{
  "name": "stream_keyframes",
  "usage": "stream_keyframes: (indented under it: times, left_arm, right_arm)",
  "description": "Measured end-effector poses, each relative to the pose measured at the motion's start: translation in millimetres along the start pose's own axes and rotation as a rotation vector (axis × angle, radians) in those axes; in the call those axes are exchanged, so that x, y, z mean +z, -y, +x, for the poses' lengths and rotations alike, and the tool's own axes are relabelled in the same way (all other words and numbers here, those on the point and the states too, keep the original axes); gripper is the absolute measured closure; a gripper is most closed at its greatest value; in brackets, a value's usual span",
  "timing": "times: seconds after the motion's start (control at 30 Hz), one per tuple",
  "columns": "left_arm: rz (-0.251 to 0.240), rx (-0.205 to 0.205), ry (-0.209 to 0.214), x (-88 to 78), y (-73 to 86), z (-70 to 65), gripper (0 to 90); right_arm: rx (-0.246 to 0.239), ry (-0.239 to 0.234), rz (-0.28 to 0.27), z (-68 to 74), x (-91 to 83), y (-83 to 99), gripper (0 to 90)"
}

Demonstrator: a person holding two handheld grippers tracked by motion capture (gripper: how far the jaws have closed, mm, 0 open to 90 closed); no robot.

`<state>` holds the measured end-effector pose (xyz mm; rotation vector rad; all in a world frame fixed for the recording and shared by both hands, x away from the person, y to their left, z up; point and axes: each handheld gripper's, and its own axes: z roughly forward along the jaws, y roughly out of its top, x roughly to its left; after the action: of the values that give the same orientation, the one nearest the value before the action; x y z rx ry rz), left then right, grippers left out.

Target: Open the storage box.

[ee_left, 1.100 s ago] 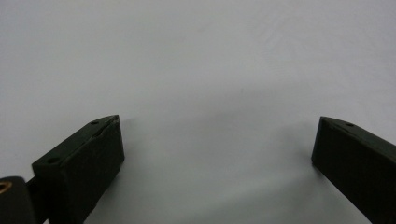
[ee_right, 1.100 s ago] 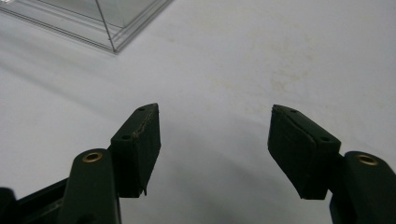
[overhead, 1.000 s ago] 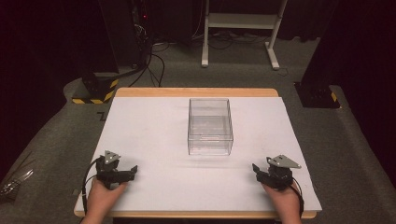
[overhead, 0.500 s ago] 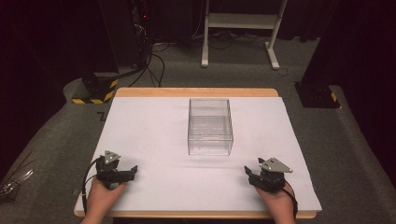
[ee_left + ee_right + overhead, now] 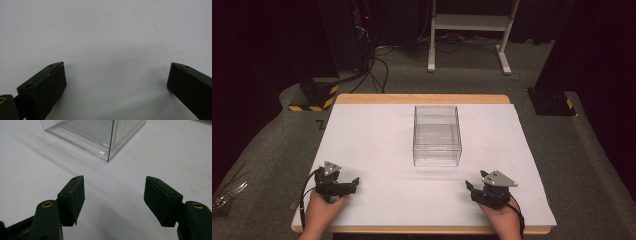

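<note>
My right gripper [image 5: 476,189] rested low on the white tabletop [image 5: 377,140], on the near right side of the clear plastic box [image 5: 437,135]. Its jaws were spread wide with nothing between them, and they had just been opening a little more. I think I held them so because the box is wide and the jaws must pass around one wall or one corner of it. In the right gripper view the nearest corner of the box [image 5: 109,150] stood just ahead of the open jaws, still apart from them, and the right gripper [image 5: 113,186] pointed almost at that corner.

My left gripper [image 5: 350,184] lay on the near left side of the box, well apart from it. It was also released, with only bare white surface between its pads [image 5: 53,80]. It seemed to wait there, so that it could steady the box if needed.

The box stood upright and empty, about in the middle of the tabletop. Nothing lay between the box and either gripper, so the way was free. Behind the box, beyond the far edge, there were cables [image 5: 377,70] on the grey floor and a white frame [image 5: 472,25], and to the far left of the box a black block with yellow stripes [image 5: 314,97]. None of these were in my way.
</note>
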<state>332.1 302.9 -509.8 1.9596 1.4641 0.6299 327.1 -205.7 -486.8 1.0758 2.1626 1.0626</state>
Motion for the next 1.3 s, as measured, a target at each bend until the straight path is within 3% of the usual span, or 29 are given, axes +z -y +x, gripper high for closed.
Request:
stream_keyframes:
  times: [0.2, 0.53, 0.7, 0.87, 1.3]
  left_arm:
    - [0.0, 0.0, 0.0, 0.0, 0.0, -0.1, 2.2]
    - [-0.001, -0.003, 0.001, 0.0, 0.2, -0.4, 2.2]
    - [-0.001, -0.003, 0.001, 0.0, 0.1, -0.4, 2.3]
    - [0.0, 0.0, 0.0, 0.0, -0.1, 0.0, 2.2]
    - [-0.001, -0.004, 0.001, 0.1, 0.1, -0.4, 2.2]
  right_arm:
    - [-0.031, -0.022, -0.007, 11.2, 2.3, -3.9, 31.9]
    - [0.0, -0.029, -0.002, 14.4, 7.5, -11.0, 29.4]
    - [0.006, -0.057, -0.005, 17.5, 10.8, -20.8, 30.7]
    - [-0.025, -0.062, -0.001, 24.8, 17.1, -29.0, 30.5]
    - [0.013, -0.112, -0.018, 31.6, 26.2, -44.4, 28.4]
